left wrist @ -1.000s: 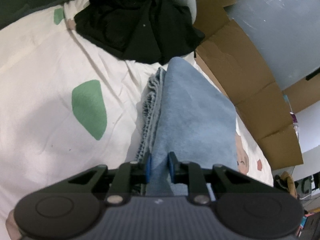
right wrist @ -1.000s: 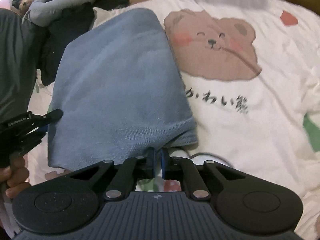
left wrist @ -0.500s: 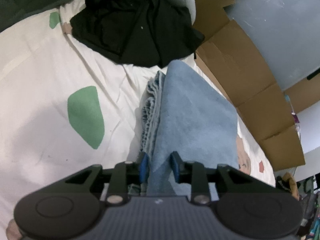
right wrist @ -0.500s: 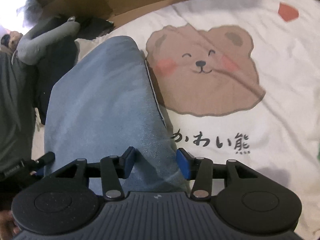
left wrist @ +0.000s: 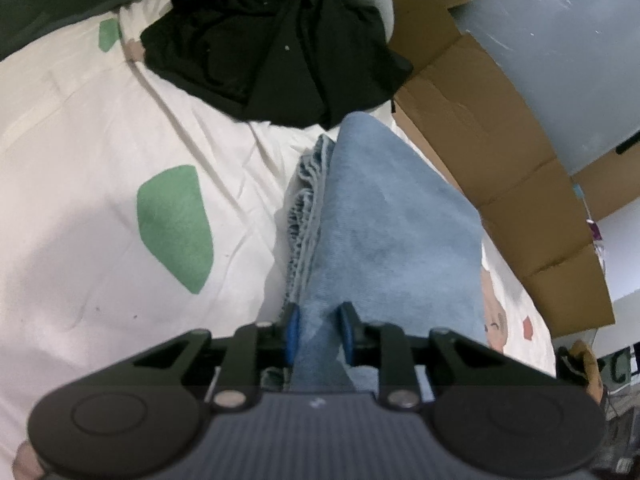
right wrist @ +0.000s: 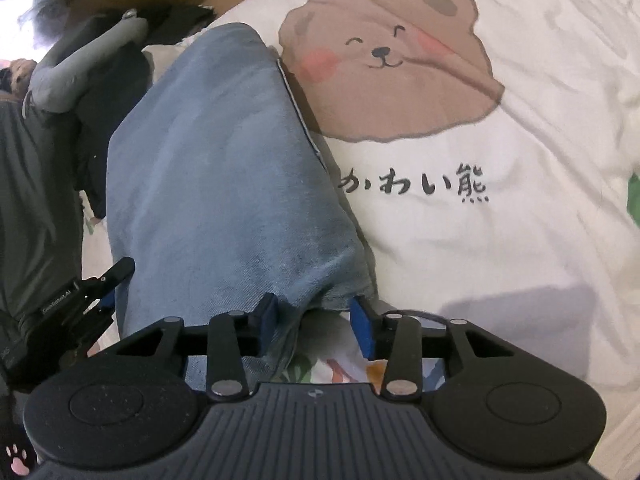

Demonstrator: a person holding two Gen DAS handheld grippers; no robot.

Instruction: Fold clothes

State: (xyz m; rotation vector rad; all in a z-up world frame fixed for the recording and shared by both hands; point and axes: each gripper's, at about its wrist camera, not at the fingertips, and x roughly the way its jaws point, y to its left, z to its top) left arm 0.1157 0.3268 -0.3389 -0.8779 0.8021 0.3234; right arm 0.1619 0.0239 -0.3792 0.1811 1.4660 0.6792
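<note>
A folded light-blue denim garment (left wrist: 392, 232) lies on the white printed bedsheet (left wrist: 80, 160), its frayed layered edges on the left side. My left gripper (left wrist: 318, 332) pinches the garment's near fold between its blue pads, and the jaws are closing slightly. In the right wrist view the same garment (right wrist: 224, 160) runs away from my right gripper (right wrist: 314, 324). Its jaws straddle the near right corner and are closing, but the right pad stands clear of the cloth. The left gripper (right wrist: 104, 292) shows at the garment's left edge.
A heap of black clothes (left wrist: 272, 52) lies beyond the garment, with a grey item (right wrist: 80, 64) beside it. Cardboard panels (left wrist: 500, 152) line the bed's far side. The sheet's brown bear print (right wrist: 392, 64) lies right of the garment.
My right gripper went from shut at the garment's near edge to wide apart around its corner, shifting over the cloth and rolling. The left gripper kept its hold and stayed put.
</note>
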